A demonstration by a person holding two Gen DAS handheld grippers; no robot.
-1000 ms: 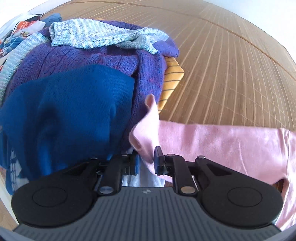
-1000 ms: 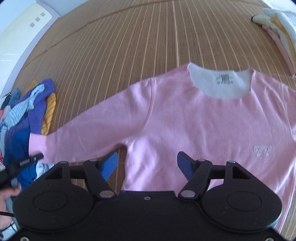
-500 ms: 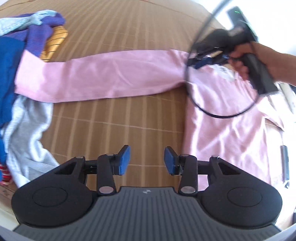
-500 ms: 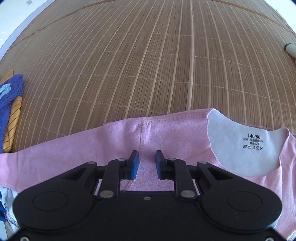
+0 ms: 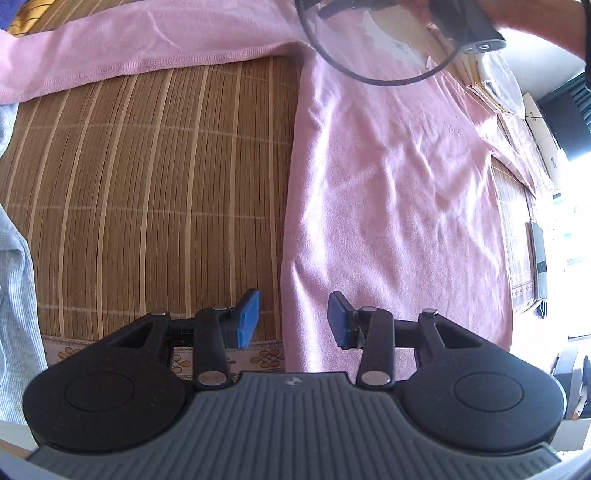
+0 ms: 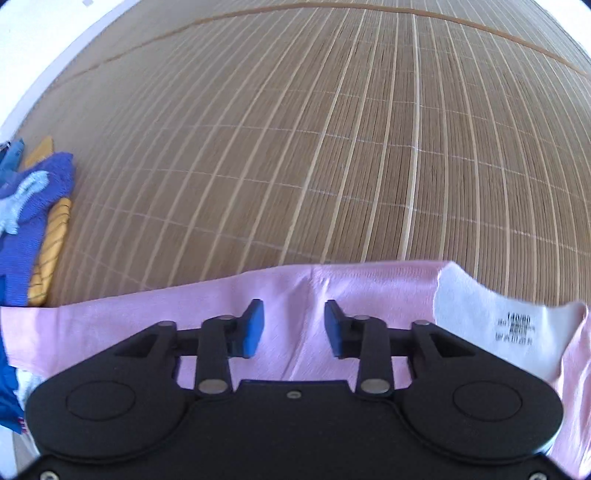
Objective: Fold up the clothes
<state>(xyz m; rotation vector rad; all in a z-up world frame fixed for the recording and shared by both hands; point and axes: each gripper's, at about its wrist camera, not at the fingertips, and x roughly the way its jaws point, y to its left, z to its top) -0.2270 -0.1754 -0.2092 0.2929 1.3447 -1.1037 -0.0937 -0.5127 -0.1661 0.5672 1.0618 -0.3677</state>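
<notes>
A pink sweatshirt (image 5: 388, 177) lies flat on the bamboo mat (image 5: 147, 184), its one sleeve (image 5: 147, 40) stretched out to the left. My left gripper (image 5: 293, 319) is open, low over the garment's left side edge near the hem, one finger over the mat and one over the cloth. My right gripper (image 6: 293, 328) is open over the shoulder seam (image 6: 314, 280), beside the white neck lining with its printed label (image 6: 513, 328). The left wrist view shows a hand holding the right gripper (image 5: 469, 26) at the collar, with a looping black cable.
A pile of purple, blue and yellow clothes (image 6: 33, 206) sits at the mat's left end. A pale ribbed garment (image 5: 14, 295) lies left of my left gripper. The mat's patterned border (image 5: 258, 356) runs just below it. Folded pale items (image 5: 495, 74) lie at the right.
My left gripper let go of the sleeve cuff and swung over to the sweatshirt's lower side edge. My right gripper dropped to the shoulder seam, narrowed there, and now stands wider.
</notes>
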